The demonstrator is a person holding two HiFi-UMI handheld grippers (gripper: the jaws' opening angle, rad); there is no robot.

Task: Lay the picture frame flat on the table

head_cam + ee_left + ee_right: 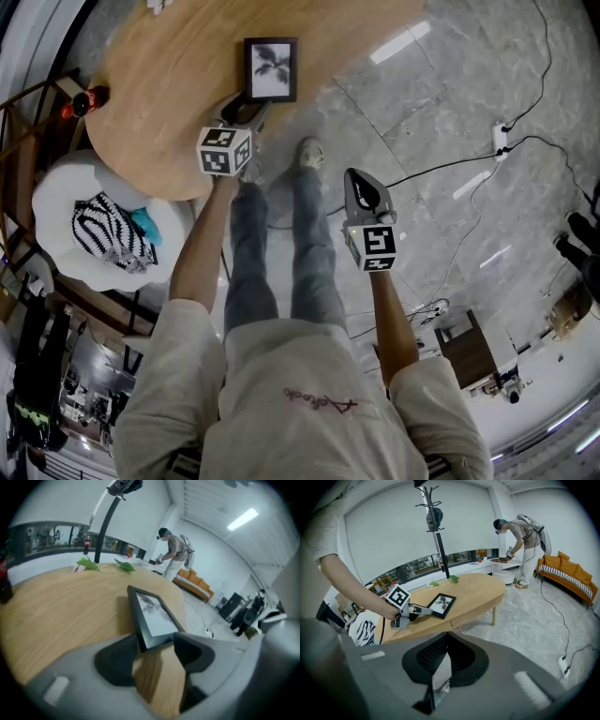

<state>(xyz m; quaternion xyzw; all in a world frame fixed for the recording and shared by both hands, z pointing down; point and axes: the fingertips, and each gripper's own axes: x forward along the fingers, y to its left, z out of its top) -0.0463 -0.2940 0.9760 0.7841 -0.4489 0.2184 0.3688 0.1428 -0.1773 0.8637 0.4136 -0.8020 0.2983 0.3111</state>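
While a striped bag (111, 232) sits on the white seat (56, 202), your black picture frame (271, 69) lies flat on the table (159, 84); your left gripper (157, 641) is released, and your right gripper (447, 635) is clenched empty.

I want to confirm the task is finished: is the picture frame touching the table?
Touching. The right gripper view shows the picture frame lying flat on the table, with no gap under it; the left gripper view agrees.

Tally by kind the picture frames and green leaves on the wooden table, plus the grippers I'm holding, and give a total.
Black picture frame with a leaf print: 1
Green leaves: 2
Handheld grey grippers: 2, the left gripper open, the right gripper shut
Total: 5
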